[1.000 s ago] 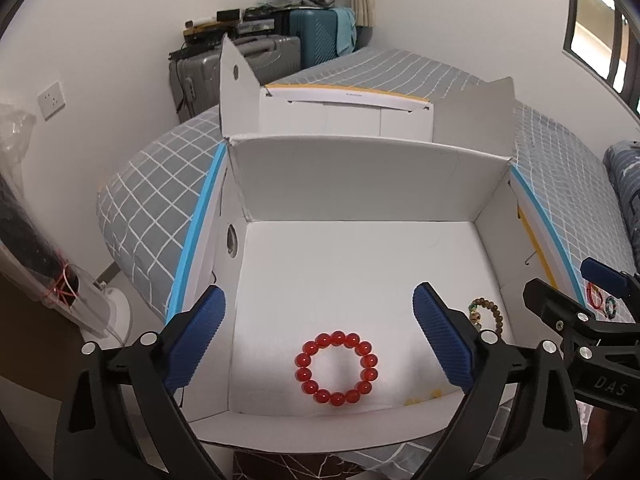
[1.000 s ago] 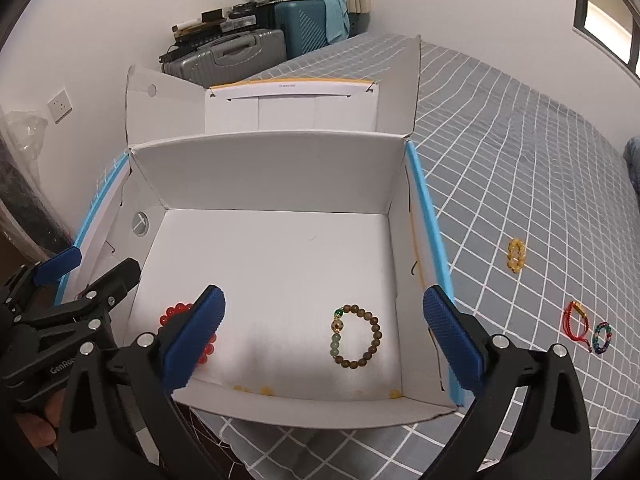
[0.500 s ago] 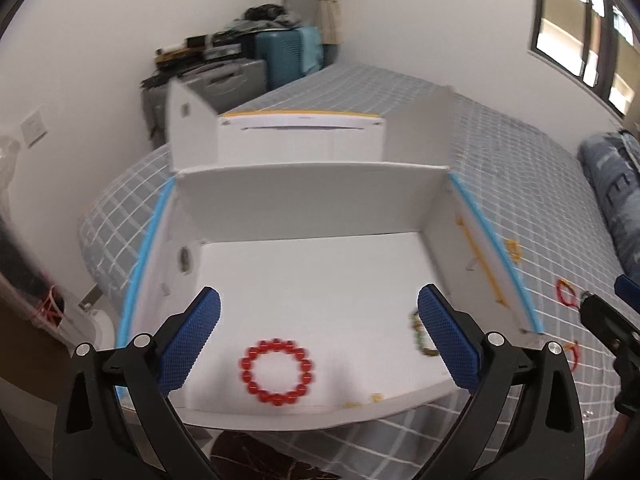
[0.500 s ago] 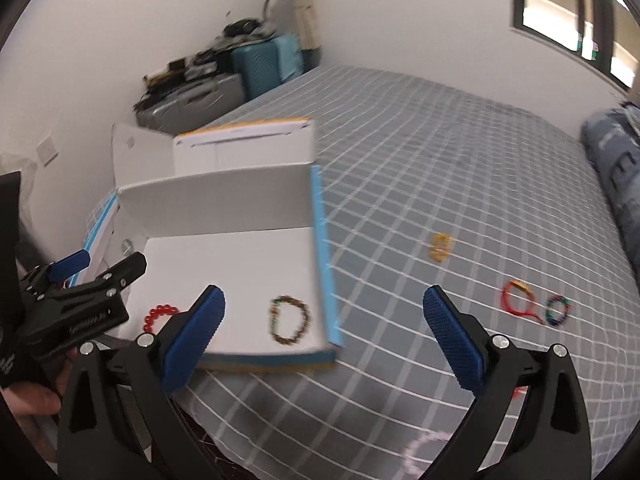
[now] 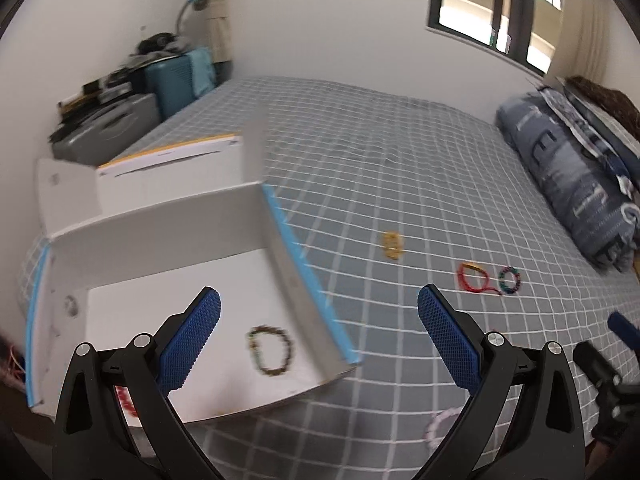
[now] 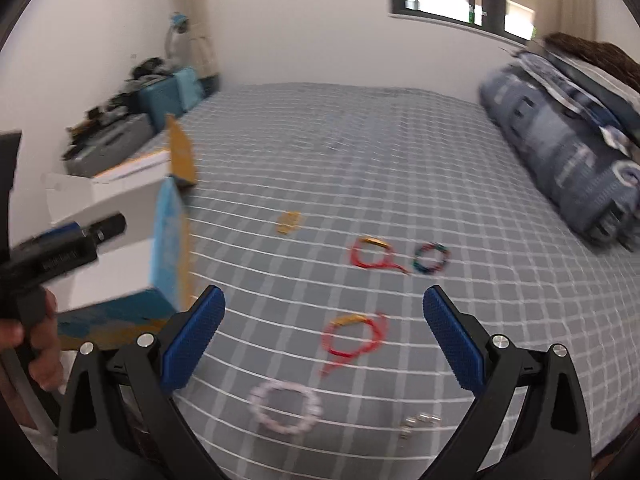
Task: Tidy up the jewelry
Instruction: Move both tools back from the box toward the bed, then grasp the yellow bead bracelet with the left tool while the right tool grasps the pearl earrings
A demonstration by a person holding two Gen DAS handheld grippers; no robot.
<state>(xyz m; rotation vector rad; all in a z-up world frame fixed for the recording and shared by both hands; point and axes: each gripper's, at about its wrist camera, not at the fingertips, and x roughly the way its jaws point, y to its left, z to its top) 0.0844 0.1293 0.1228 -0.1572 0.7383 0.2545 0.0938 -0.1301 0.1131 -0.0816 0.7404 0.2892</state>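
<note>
An open white box [image 5: 180,216] with blue edges sits on the grey checked bed. Inside it lie a brown bead bracelet [image 5: 270,350] and a red bead bracelet [image 5: 126,402], partly hidden by my finger. My left gripper [image 5: 318,336] is open and empty above the box's right wall. My right gripper [image 6: 322,336] is open and empty above a red cord bracelet [image 6: 354,338]. A pale pink bead bracelet [image 6: 285,407] lies nearer me. Another red cord bracelet [image 6: 372,254], a multicoloured bracelet [image 6: 431,258] and a yellow bracelet [image 6: 289,222] lie farther out.
Small silver pieces [image 6: 418,424] lie by the bed's front edge. A folded blue quilt [image 6: 568,160] lies along the right side. Suitcases [image 5: 120,120] stand by the far wall. The left gripper's body [image 6: 60,256] shows at the left of the right wrist view.
Both grippers have swung right, away from the box interior toward the bracelets on the bed. Both stay open and empty. The views are motion-blurred.
</note>
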